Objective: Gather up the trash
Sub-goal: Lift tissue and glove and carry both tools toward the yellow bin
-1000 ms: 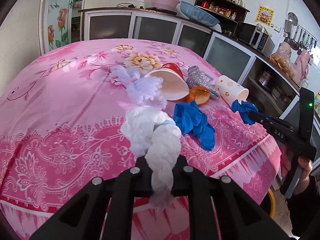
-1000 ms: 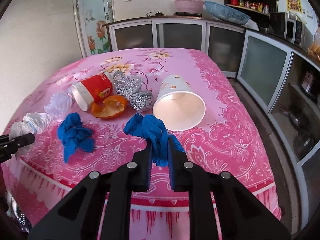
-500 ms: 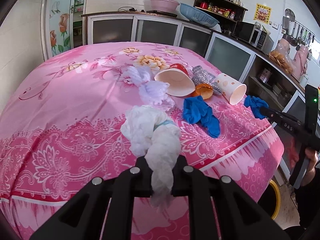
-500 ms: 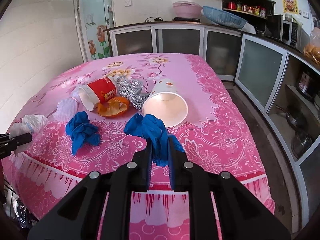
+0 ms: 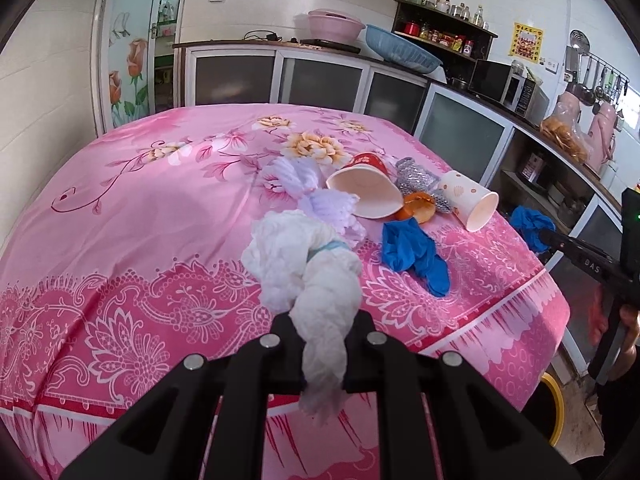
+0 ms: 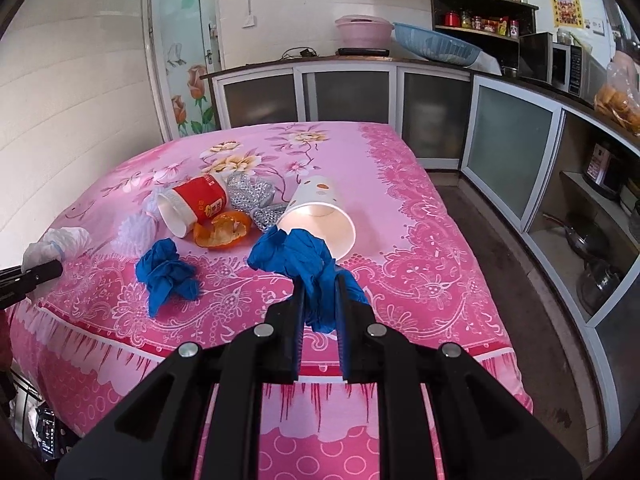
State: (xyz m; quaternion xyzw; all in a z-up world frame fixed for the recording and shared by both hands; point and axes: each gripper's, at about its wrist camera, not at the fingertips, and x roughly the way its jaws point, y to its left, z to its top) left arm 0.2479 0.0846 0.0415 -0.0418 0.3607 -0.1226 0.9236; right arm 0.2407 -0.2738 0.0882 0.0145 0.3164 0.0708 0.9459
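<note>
here the left gripper is clamped narrow on a crumpled white tissue wad, which rises out of its jaws above the near edge of the pink floral tablecloth. the right gripper is pinched just as narrowly on a blue glove, held up in front of the table edge.

only the left wrist view shows the person's hand gripping the right tool's handle, a green light on that tool, and a yellow rim low beside the table. the right wrist view alone shows the red side of the tipped red cup, the floor to the right of the table, and the open shelving with pots.

left on the cloth are a second blue glove, an orange peel, silvery crumpled wrappers, a white dotted paper cup on its side, and pale lilac tissue.

the letters "das" can be read on the right tool's arm in the left view. the red cup carries yellow print too small to read, as does the yellow poster on the wall.

against the frame a second ago, both grippers have drawn back and up from the table: more of the cloth's hanging border shows, and the trash pile sits further off. the grips are unchanged.
</note>
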